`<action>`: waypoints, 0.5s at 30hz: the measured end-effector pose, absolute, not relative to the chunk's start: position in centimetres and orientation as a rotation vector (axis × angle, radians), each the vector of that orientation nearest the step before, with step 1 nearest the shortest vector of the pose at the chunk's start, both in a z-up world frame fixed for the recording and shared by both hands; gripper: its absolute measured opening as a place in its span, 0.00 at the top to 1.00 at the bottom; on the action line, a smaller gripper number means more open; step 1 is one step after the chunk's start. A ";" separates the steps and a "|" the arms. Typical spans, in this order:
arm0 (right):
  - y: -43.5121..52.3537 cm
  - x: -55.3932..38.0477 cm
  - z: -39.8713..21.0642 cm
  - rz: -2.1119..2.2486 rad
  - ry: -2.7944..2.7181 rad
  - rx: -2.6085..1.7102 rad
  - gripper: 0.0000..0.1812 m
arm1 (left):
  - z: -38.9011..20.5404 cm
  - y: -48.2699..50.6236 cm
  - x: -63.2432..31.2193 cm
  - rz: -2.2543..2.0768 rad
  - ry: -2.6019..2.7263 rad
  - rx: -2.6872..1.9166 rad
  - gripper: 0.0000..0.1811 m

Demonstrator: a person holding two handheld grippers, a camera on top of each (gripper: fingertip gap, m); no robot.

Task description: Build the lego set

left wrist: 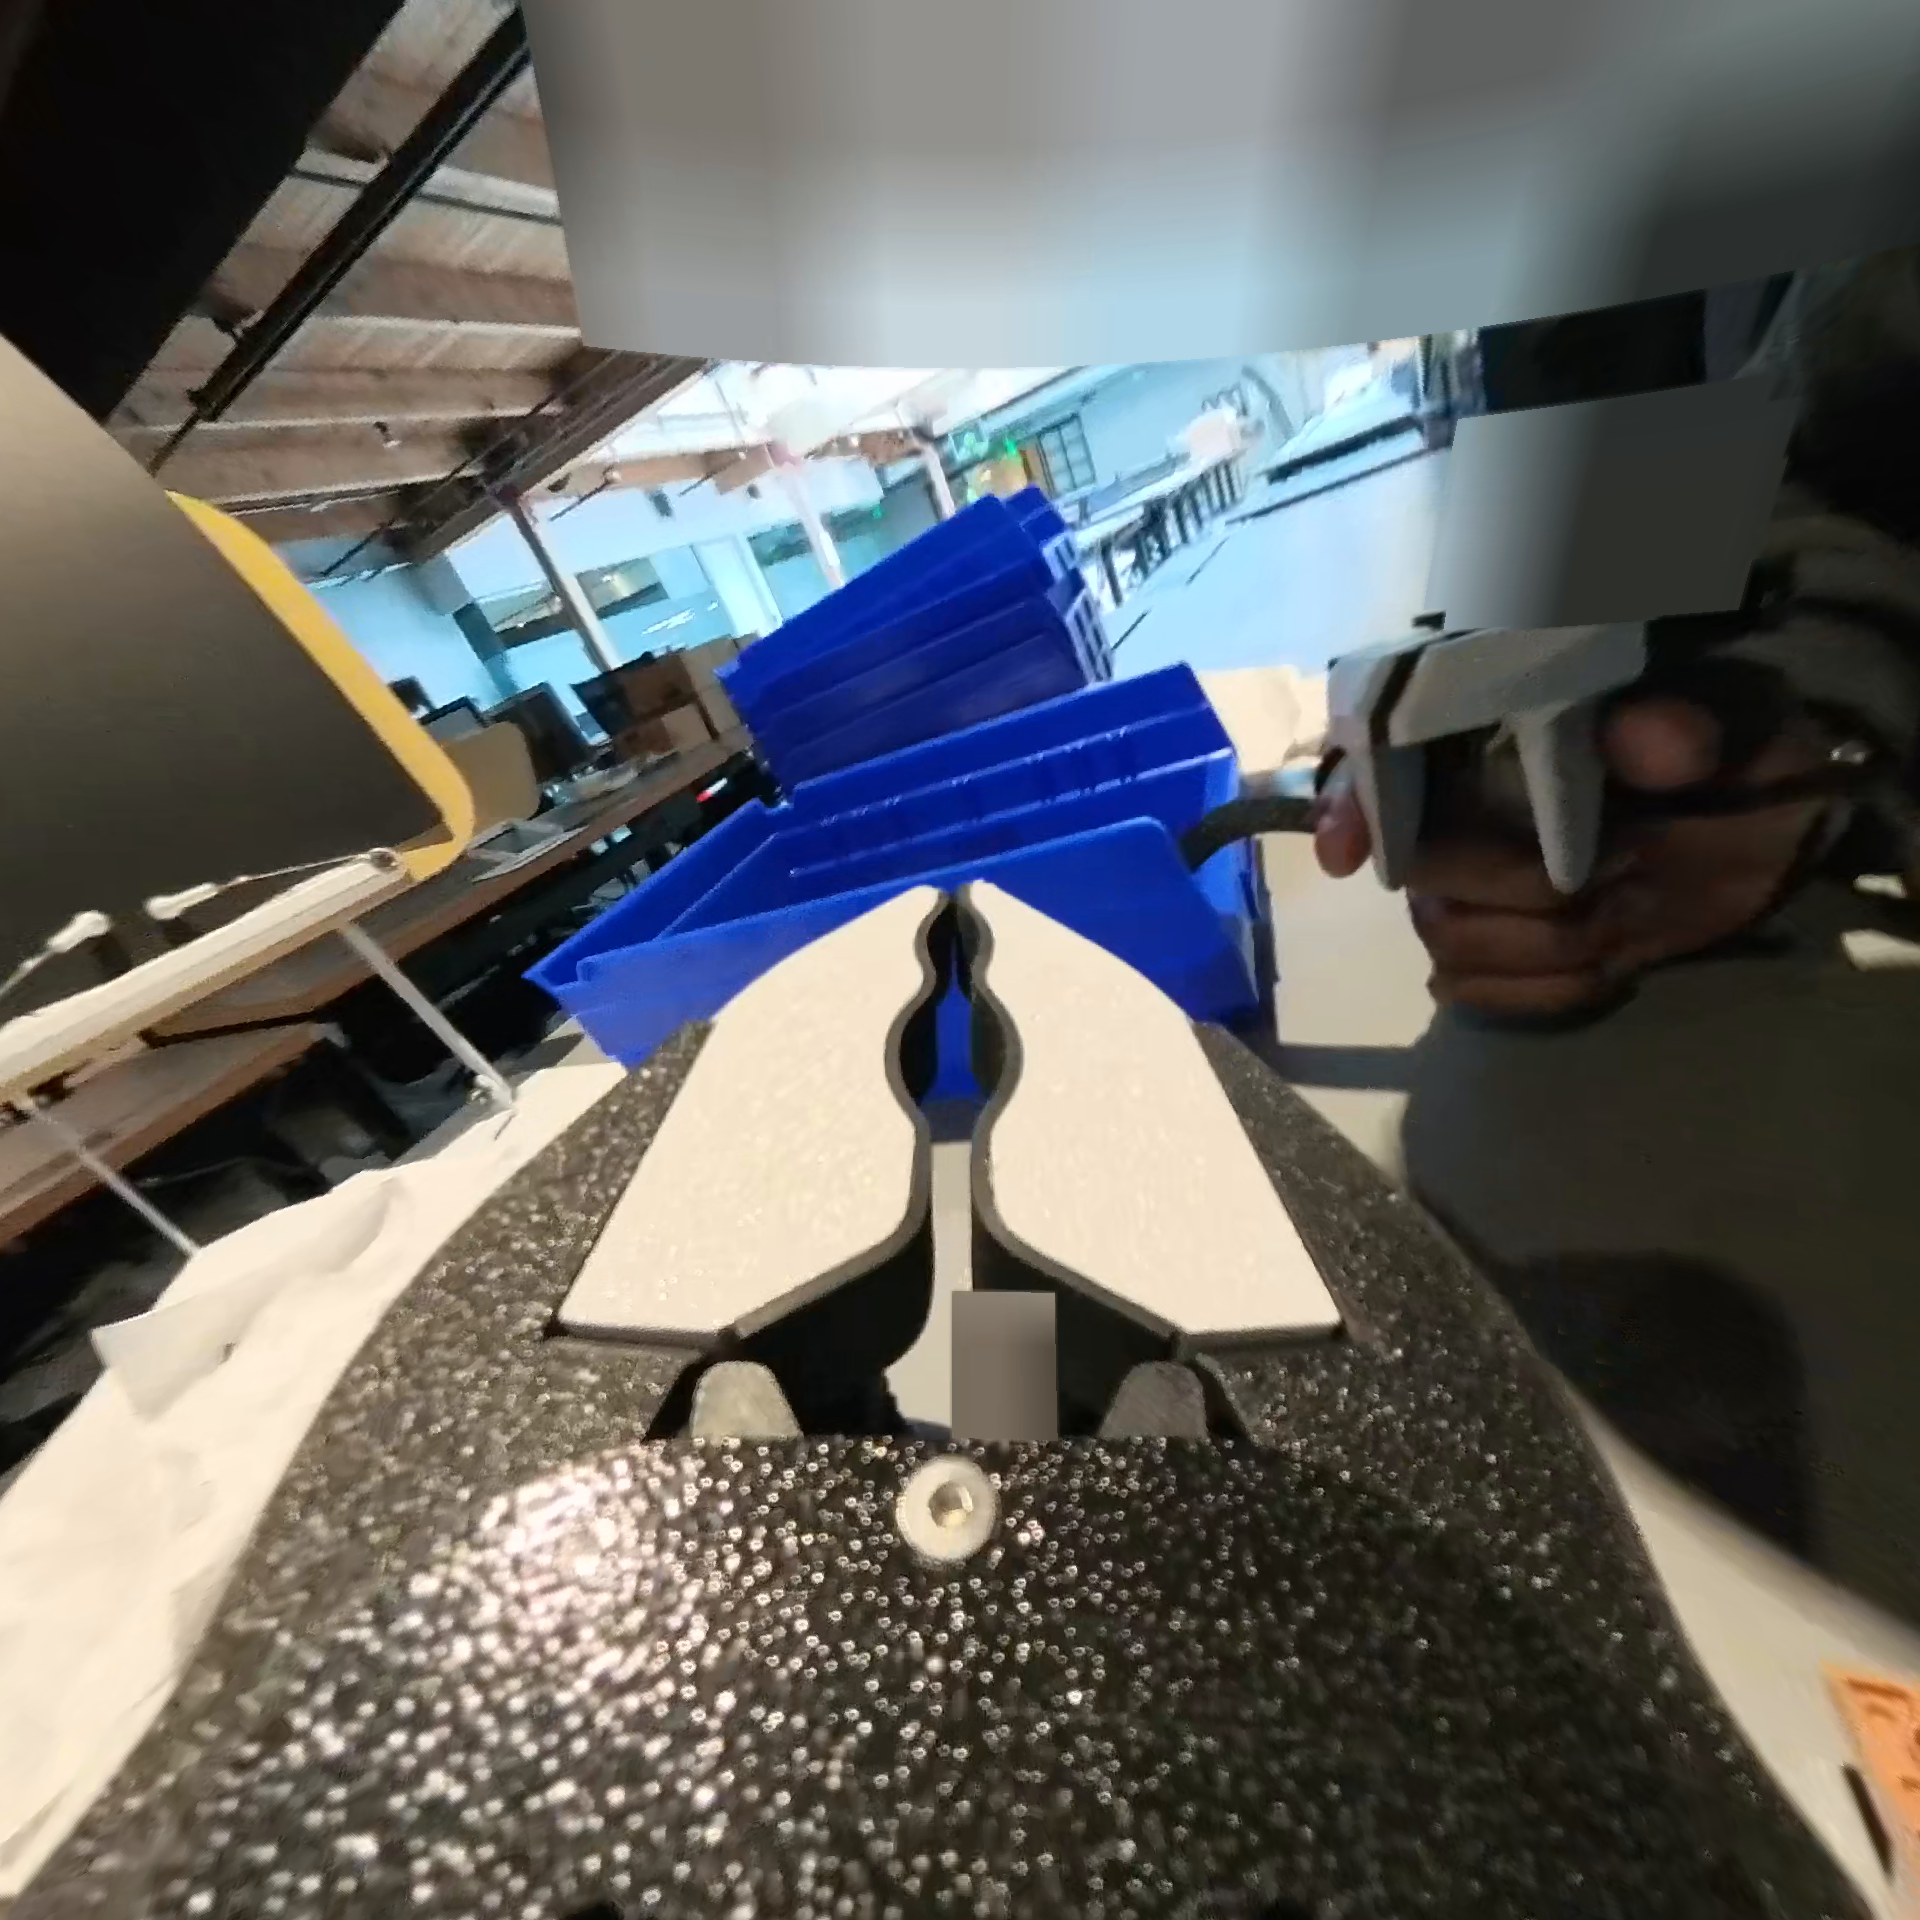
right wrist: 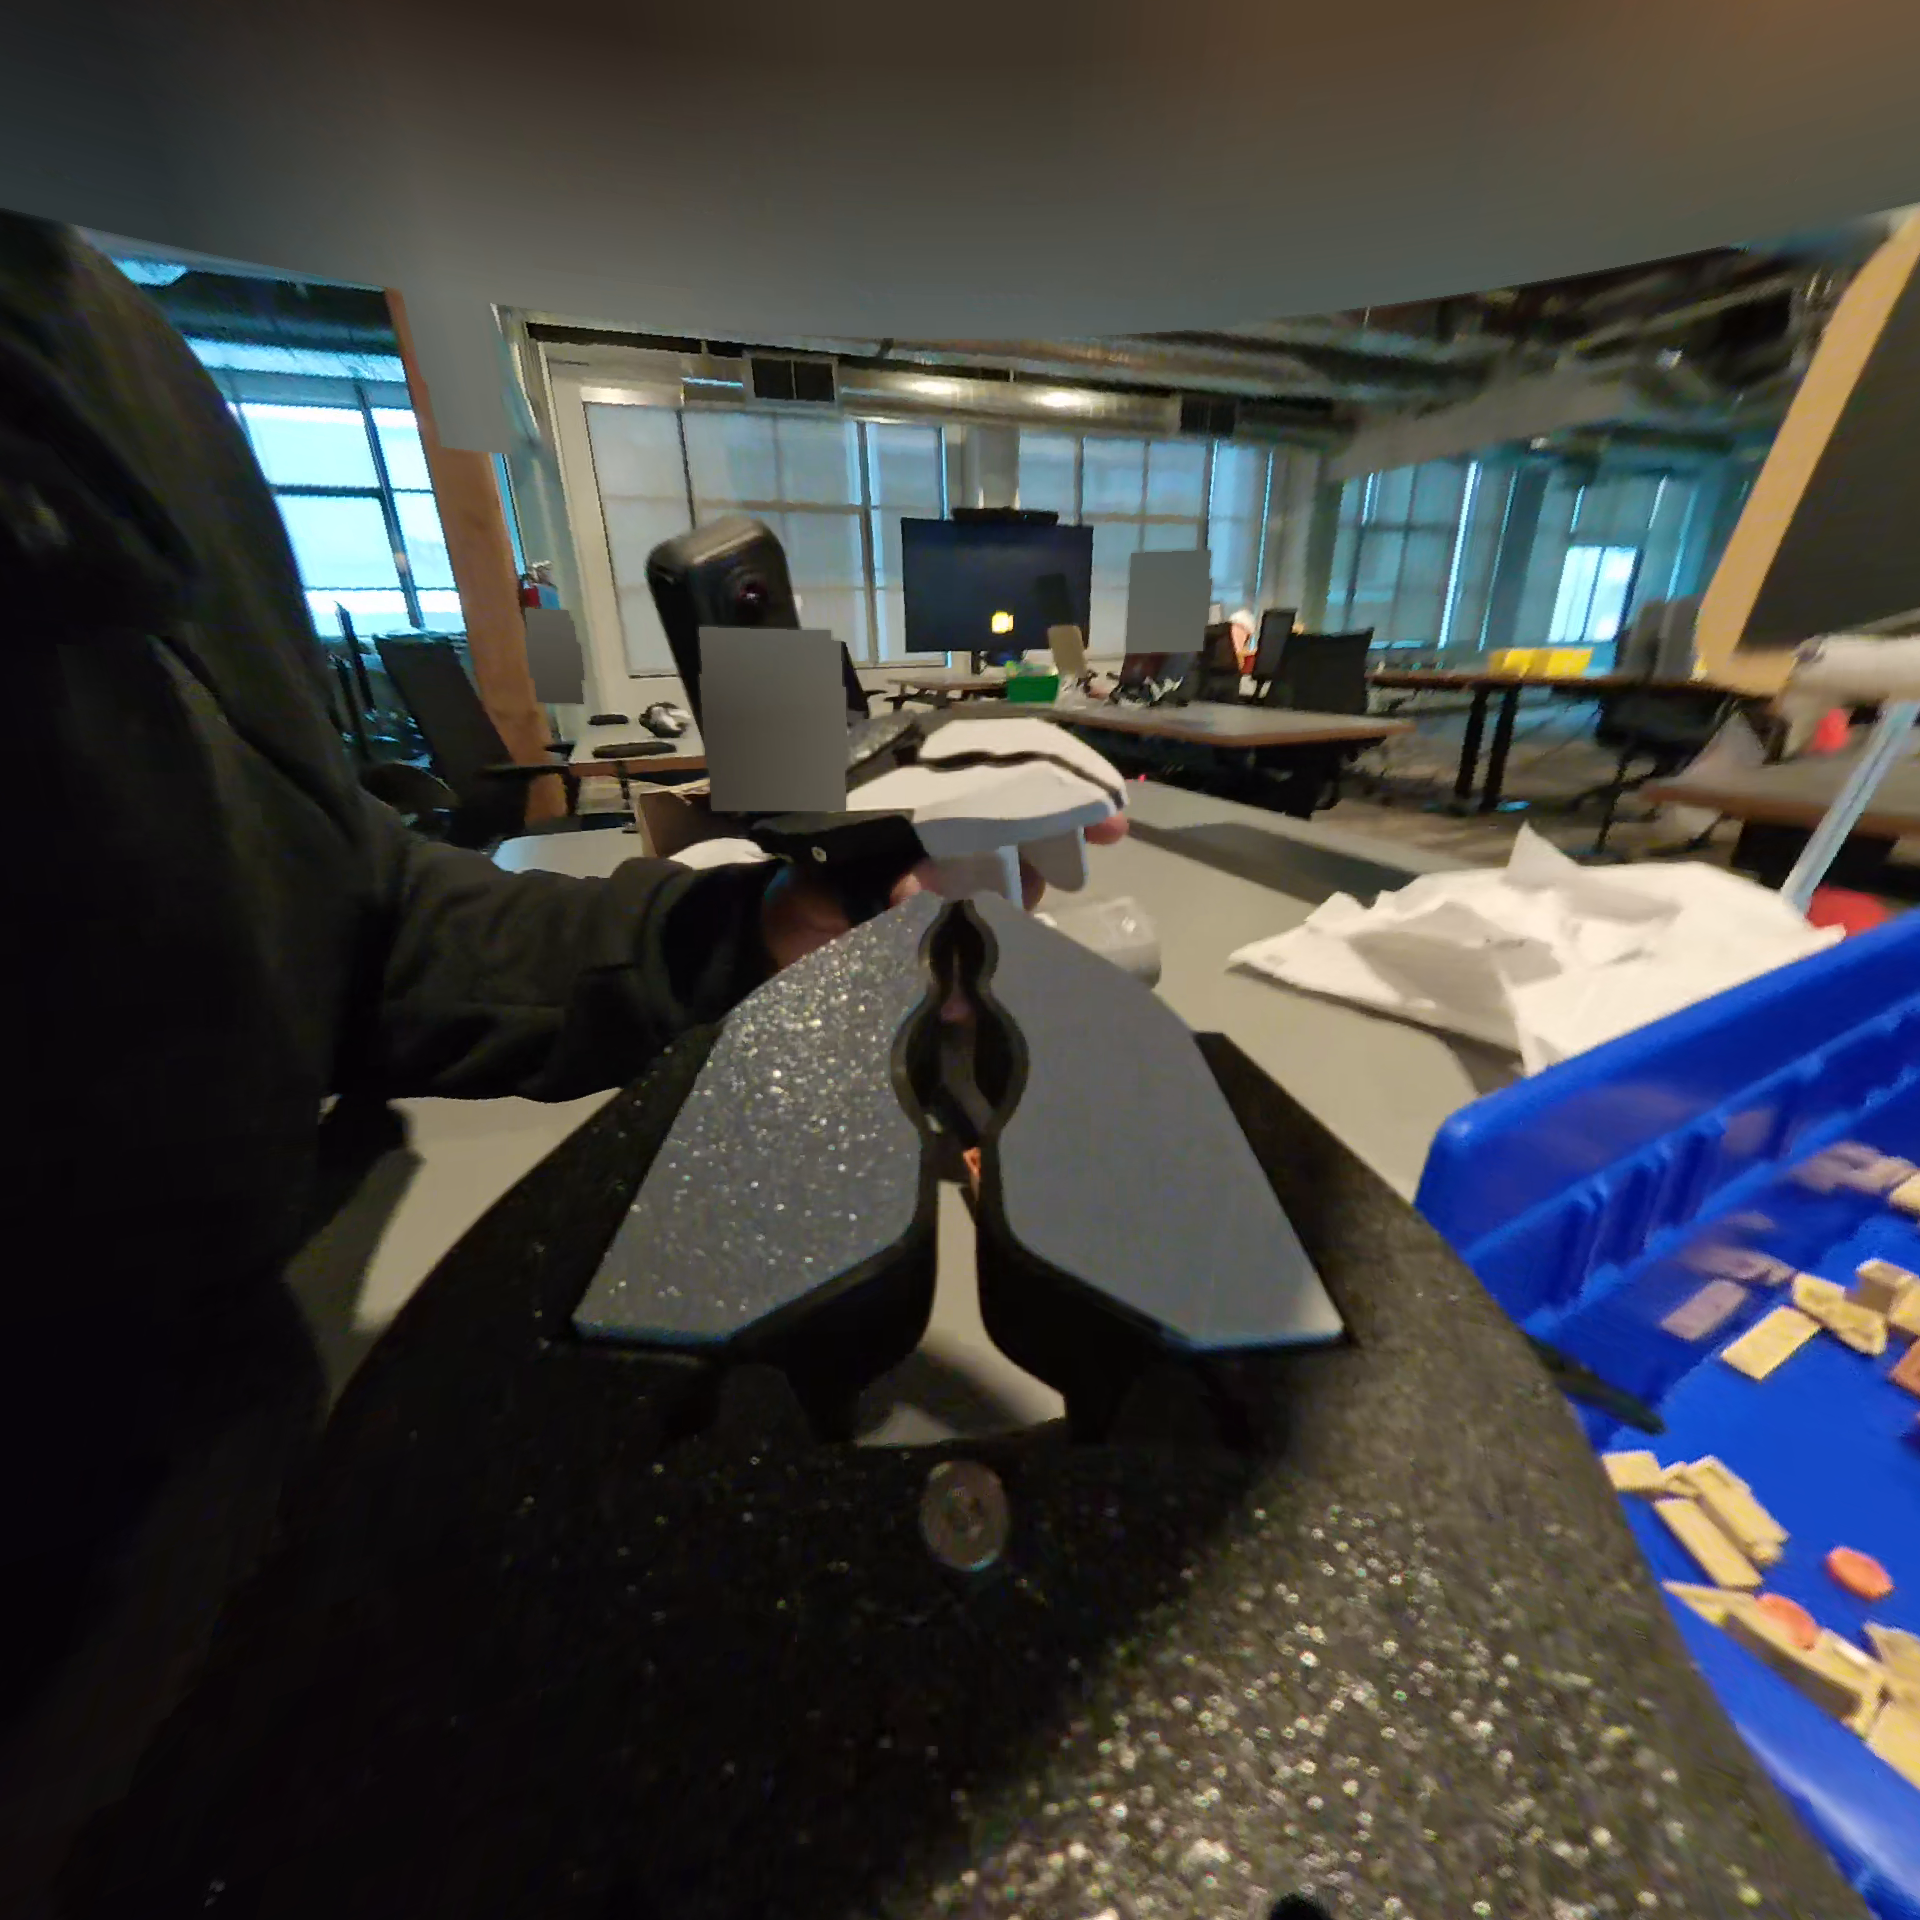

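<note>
My left gripper point(left wrist: 956, 906) is shut with its white fingertips touching, and nothing shows between them. It points at a blue bin point(left wrist: 1039, 831) just beyond. My right gripper point(right wrist: 954, 914) is also shut, tips together, held above the grey table point(right wrist: 1351, 1060). A small orange speck shows through the gap lower between its fingers; I cannot tell what it is. At the right edge of the right wrist view, a blue bin point(right wrist: 1538, 1164) holds several tan lego pieces point(right wrist: 1714, 1527) and orange ones point(right wrist: 1860, 1571). Each gripper also shows in the other's view: the right point(left wrist: 1361, 727), the left point(right wrist: 1081, 821), both in a hand.
A stack of blue bins point(left wrist: 914, 644) lies tilted behind the near one. Crumpled white paper and bags point(right wrist: 1538, 956) lie on the table, also at the left in the left wrist view point(left wrist: 208, 1403). A dark sleeve point(right wrist: 468, 966) crosses the left side. A yellow-edged panel point(left wrist: 343, 665) hangs upper left. My hands' fingertips stand some 9 cm from each other.
</note>
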State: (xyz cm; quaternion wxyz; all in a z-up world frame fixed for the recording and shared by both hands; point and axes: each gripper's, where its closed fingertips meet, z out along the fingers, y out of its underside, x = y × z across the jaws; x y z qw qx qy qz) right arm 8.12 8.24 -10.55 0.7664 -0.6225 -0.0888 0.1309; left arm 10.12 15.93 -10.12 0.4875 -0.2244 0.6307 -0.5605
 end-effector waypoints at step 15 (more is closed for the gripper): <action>8.0 7.5 -11.1 0.336 -0.217 -1.372 1.00 | -10.4 15.5 10.1 -1.345 1.549 -0.548 1.00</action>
